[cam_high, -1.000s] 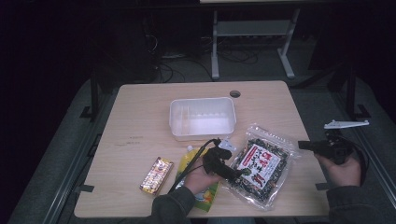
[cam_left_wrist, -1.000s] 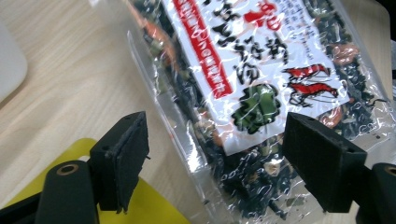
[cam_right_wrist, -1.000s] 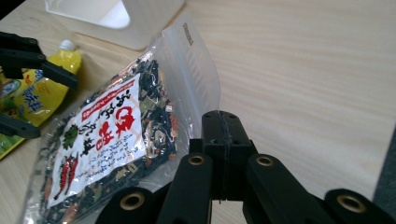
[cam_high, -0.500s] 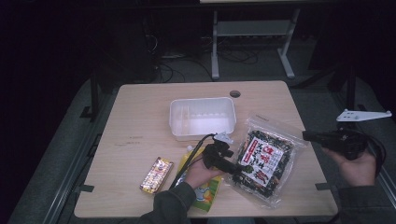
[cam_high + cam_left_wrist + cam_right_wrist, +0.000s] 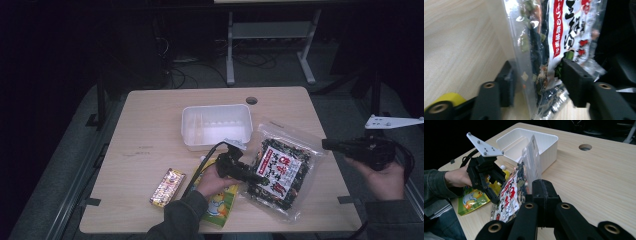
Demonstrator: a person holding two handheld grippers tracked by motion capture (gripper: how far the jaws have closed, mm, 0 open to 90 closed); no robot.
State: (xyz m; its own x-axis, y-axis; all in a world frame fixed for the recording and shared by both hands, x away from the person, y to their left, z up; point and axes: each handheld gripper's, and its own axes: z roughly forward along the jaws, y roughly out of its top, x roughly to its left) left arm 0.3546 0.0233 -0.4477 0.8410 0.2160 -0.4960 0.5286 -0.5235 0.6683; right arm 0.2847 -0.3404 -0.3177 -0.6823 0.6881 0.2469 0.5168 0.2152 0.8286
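The seaweed snack bag (image 5: 280, 172) lies at the lower right of the high view, on the wooden table (image 5: 150, 135), its far corner just short of the white plastic tub (image 5: 216, 125) at centre frame. The left gripper (image 5: 257, 178) has its tips at the bag's near-left edge, and the left gripper view shows the clear film and printed label (image 5: 559, 32) standing between the two black jaws. The jaws have just been closing; one pad sits against the film on the label side, but I cannot tell whether the other pad presses yet.

The right gripper (image 5: 332, 145) hangs off the right edge of the table in the high view, its jaws pressed together on nothing, well apart from the bag. In its own view its fingers (image 5: 544, 202) rise from the bottom of the frame.

To do this grasp well, I'd judge the left jaws should bite past the crinkly seam into the filled part, since slick film slips out of a shallow pinch.

A yellow pouch (image 5: 220, 202) lies under the left hand at the bottom centre, and a small candy bar (image 5: 167, 186) sits at lower left. The tub's mouth is open and close by; the upper-left stretch of tabletop offers free room, while the bag's lower corner lies near the table's front edge.
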